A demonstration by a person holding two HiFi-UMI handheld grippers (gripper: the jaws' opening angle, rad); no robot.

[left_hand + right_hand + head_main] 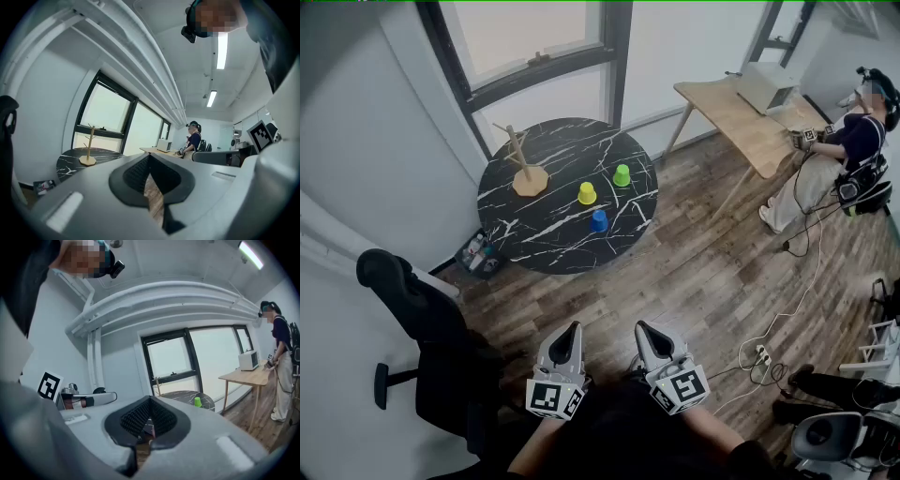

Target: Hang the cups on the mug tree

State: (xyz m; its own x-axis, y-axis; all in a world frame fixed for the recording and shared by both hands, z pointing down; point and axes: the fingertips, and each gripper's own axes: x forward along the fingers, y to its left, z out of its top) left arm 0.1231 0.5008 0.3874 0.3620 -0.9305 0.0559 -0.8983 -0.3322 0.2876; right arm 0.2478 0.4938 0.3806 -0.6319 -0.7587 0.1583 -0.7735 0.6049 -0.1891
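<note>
A wooden mug tree (523, 169) stands bare at the left rear of the round black marble table (544, 239). Three cups sit upside down on the table: yellow (587, 193), green (622, 175) and blue (599, 220). My left gripper (573, 329) and right gripper (643, 328) are side by side low in the head view, well short of the table, both shut and empty. The left gripper view shows the left gripper (149, 158) with its pads together and the mug tree (89, 147) far off. The right gripper (150, 403) points toward the green cup (198, 401).
A black office chair (412, 309) stands to my left. A small box of items (478, 253) lies on the floor by the table. At the back right is a wooden desk (741, 117) with a white appliance (766, 86) and a person (853, 145) beside it. Cables and a power strip (759, 353) lie on the floor.
</note>
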